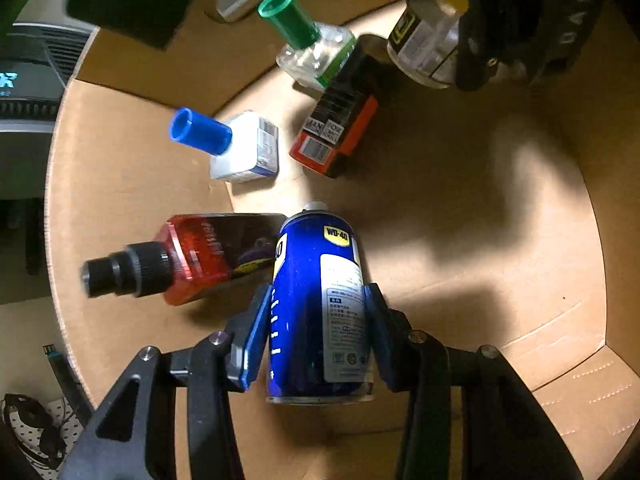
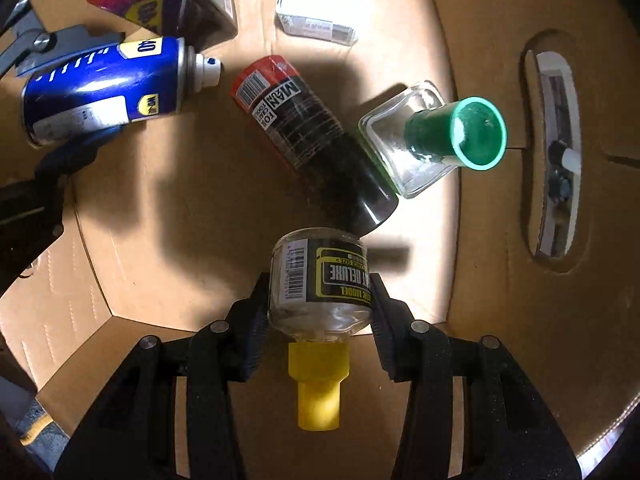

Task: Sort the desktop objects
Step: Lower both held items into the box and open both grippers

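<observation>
Grippers both loaded inside cardboard box [image 1: 520,208]: left gripper [image 1: 316,332] clamped on WD-40 can [image 1: 320,300], long axis along fingers, nozzle far. Right gripper [image 2: 318,316] clamped on yellow-capped jar [image 2: 318,280], cap toward cam.

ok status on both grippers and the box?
Left gripper shut on WD-40 can. Right gripper shut on yellow-capped bottle. Both over cardboard box; four containers already inside.

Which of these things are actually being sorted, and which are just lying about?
Being sorted: blue spray can in the left tool; yellow-capped jar in the right tool; the box's other bottles.

Lying about: grey machine, dotted cloth outside the cardboard box.
</observation>
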Motion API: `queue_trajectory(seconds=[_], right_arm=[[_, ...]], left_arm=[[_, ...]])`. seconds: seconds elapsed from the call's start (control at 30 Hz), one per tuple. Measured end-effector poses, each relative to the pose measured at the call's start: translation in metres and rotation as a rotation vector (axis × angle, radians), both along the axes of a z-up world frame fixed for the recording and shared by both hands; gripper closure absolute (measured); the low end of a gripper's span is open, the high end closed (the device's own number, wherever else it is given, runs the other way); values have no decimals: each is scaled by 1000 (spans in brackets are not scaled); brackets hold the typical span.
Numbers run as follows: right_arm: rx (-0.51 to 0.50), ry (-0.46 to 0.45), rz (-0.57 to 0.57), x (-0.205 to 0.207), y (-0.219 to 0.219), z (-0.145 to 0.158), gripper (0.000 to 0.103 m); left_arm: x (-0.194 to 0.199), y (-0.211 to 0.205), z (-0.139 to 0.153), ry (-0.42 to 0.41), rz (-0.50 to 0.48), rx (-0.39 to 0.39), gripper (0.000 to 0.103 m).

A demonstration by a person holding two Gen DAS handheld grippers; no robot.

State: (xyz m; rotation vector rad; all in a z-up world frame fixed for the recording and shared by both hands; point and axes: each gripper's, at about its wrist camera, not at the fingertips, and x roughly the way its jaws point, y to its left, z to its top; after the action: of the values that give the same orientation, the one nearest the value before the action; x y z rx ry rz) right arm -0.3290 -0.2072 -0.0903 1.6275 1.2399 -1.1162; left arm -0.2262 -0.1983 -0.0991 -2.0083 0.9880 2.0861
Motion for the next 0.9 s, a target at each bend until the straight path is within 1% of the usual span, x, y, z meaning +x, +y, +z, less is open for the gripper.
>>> queue_trajectory(seconds=[0.2, 0.3, 0.4, 0.47, 0.6, 0.67, 0.77, 0.9], right_arm=[[-26, -12, -17, -5, 2, 11, 59], [-61, -27, -24, -7, 3, 22, 60], [-99, -30, -42, -10, 6, 35, 59], [-120, -21, -51, -11, 10, 44, 59], [-174, 7, -78, -12, 20, 65, 59], [-197, 20, -96, -12, 25, 75, 59], [-227, 47, -123, -13, 31, 86, 59], [-279, 74, -193, -18, 35, 96, 59]], left_arm=[[-7, 1, -1, -28, 11, 5, 57], [-11, 1, -3, -47, 21, -1, 57], [-15, 3, 0, -46, 34, -10, 57], [-15, 2, 6, -28, 49, -4, 55], [-15, 1, 21, 11, 83, 13, 39], [-15, 1, 29, 30, 99, 21, 33], [-15, 0, 40, 60, 124, 34, 32], [-15, -3, 53, 105, 172, 45, 32]])
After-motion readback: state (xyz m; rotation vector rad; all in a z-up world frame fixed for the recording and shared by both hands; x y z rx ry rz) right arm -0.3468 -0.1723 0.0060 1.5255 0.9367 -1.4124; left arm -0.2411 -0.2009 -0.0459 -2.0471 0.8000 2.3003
